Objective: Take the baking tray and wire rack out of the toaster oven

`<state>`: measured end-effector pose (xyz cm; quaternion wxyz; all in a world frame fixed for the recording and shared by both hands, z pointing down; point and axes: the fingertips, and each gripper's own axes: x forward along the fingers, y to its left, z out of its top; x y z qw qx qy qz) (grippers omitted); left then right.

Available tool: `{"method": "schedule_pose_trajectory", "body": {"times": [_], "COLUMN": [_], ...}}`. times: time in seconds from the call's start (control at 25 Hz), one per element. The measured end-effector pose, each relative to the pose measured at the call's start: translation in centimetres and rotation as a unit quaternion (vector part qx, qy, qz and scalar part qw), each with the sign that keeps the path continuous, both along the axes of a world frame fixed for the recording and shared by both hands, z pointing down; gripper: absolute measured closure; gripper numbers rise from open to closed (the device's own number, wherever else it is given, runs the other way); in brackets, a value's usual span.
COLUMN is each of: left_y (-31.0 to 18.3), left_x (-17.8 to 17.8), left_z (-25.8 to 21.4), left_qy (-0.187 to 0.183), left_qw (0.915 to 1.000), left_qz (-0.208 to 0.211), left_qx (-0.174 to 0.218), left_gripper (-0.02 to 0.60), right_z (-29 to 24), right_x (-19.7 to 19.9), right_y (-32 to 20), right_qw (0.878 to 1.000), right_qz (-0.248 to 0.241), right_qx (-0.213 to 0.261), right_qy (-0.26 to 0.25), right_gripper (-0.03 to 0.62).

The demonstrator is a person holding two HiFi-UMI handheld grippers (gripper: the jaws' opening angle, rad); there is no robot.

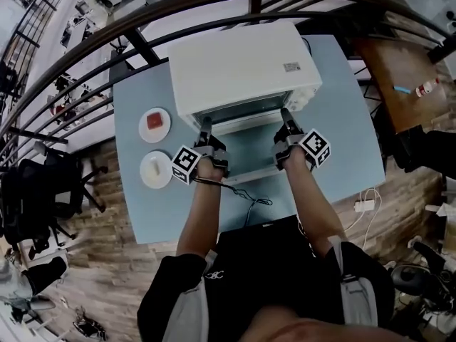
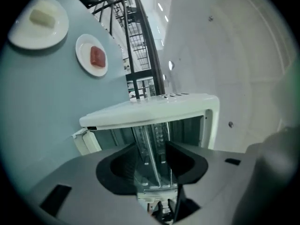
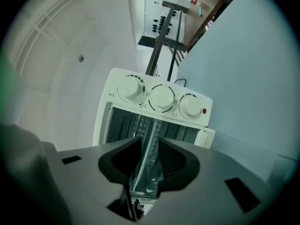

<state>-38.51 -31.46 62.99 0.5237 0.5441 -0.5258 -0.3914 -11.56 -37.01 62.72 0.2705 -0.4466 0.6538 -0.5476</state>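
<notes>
Between the jaws of my left tongs [image 2: 153,148], which stand wide apart and turned on edge, nothing is pinched. My right tongs [image 3: 150,140] are parted less and also grip nothing. Through both gaps I see thin shiny metal edge-on, running into the dark mouth of the toaster oven [image 1: 242,63]. There I cannot sort baking tray from wire rack from the lowered glass door [image 1: 246,152]. Both tongs reach over that door toward the mouth. Three knobs [image 3: 162,97] sit beside the opening. Left of the oven, on the pale blue table [image 1: 335,141], a small plate [image 1: 154,125] carries a red piece and a second plate [image 1: 155,169] a pale one.
</notes>
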Motion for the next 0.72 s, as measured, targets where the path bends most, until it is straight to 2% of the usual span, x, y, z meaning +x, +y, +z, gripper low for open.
{"method": "schedule_pose_trajectory", "body": {"times": [0.12, 0.32, 0.52, 0.72], "left_y": [-1.4, -3.0, -3.9, -5.2], "left_x": [-0.2, -0.7, -1.6, -1.5], "left_z": [0.6, 1.2, 2.9, 3.2], "left_qy": [0.038, 0.072, 0.096, 0.12], "left_qw": [0.999, 0.9956, 0.9909, 0.9861], "left_qz": [-0.02, -0.055, -0.091, -0.102], "left_qx": [0.014, 0.024, 0.024, 0.051], "left_gripper": [0.397, 0.393, 0.391, 0.391], "right_z": [0.9, 1.5, 1.9, 2.3], "right_x": [-0.6, -1.7, -3.0, -3.7], "right_y": [-1.4, -3.3, -5.1, -7.0], "right_qw": [1.0, 0.999, 0.998, 0.997], "right_qz": [0.012, 0.027, 0.032, 0.042], "right_qx": [-0.004, -0.005, -0.009, -0.029], "right_qy": [-0.015, -0.035, -0.047, -0.054], "right_gripper": [0.49, 0.48, 0.461, 0.461]}}
